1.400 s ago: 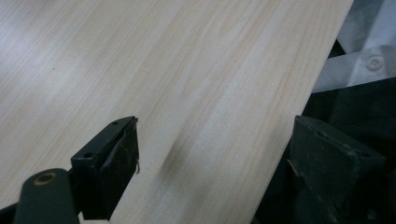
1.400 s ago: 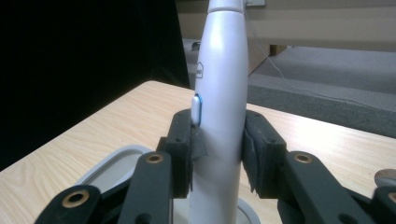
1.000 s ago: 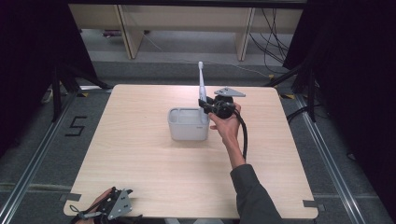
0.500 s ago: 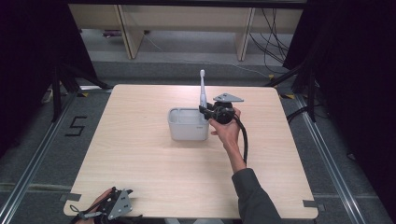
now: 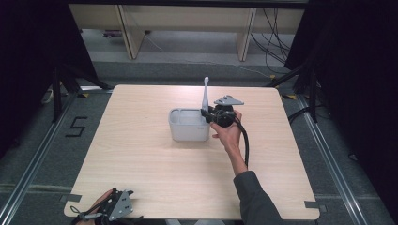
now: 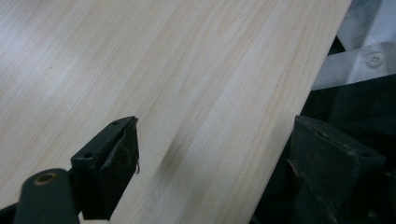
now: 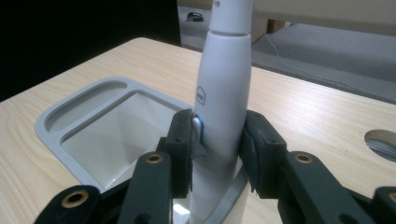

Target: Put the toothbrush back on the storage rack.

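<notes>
A white electric toothbrush (image 5: 205, 93) (image 7: 224, 102) stands upright with my right gripper (image 5: 207, 115) (image 7: 217, 147) shut on its handle, a pad on each side. Its lower end dips inside the rim at the right end of a grey plastic holder (image 5: 187, 127) (image 7: 56, 122) in the middle of the wooden table (image 5: 141, 164). The holder has a large square well and a narrow groove along one side. My left gripper (image 5: 115, 206) (image 6: 219, 140) rests at the table's near left edge, open, with only bare wood between its jaws.
The table's front edge (image 6: 299, 107) runs just beside the left gripper, with the person's shirt (image 6: 369, 56) past it. Wooden shelving legs (image 5: 244, 37) and cables stand beyond the far edge. A round hole (image 7: 380, 140) shows in the tabletop behind the toothbrush.
The right gripper has sunk a little with the toothbrush, bringing its base down into the holder's right end. The left gripper has stayed put.
</notes>
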`<state>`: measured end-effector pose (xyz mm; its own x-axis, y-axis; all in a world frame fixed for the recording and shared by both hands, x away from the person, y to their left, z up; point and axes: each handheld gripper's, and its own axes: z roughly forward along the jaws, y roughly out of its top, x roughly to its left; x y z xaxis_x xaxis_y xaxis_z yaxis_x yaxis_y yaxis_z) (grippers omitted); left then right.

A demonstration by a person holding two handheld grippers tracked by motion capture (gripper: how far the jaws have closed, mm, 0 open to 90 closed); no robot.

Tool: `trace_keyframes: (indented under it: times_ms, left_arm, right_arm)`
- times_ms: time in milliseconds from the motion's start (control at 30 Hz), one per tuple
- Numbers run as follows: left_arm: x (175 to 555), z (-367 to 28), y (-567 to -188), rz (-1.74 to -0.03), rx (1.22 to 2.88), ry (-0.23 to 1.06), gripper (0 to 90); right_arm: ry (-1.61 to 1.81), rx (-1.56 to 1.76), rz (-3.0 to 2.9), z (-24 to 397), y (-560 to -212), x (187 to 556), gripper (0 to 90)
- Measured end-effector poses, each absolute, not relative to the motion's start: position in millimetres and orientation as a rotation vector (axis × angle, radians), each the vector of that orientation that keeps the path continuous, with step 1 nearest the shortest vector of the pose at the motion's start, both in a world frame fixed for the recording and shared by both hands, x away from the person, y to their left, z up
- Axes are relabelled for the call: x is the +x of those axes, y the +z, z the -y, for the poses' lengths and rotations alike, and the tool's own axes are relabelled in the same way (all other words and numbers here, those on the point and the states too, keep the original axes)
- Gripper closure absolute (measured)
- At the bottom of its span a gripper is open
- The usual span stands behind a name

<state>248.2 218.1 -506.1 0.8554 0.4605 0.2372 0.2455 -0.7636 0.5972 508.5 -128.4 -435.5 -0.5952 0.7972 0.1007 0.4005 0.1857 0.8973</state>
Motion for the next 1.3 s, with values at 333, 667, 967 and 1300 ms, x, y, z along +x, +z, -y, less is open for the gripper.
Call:
trace_keyframes:
  times_ms: [333,667,967,1300]
  left_arm:
    - [248.3,-218.3,-506.1,-0.516,2.460,0.503,15.6]
    - [248.5,-218.3,-506.4,-0.516,2.461,0.502,15.6]
    - [248.4,-218.2,-506.2,-0.511,2.458,0.503,15.6]
    - [247.2,-218.1,-503.3,-0.506,2.467,0.507,15.6]
  right_arm:
    - [1.407,1.079,-2.054,130.7,-430.2,507.9,66.5]
    - [1.417,1.090,-2.046,133.5,-424.4,503.8,56.7]
    - [1.435,1.070,-2.024,139.7,-418.6,495.2,46.3]
    - [1.414,1.087,-2.021,147.7,-422.0,486.5,41.4]
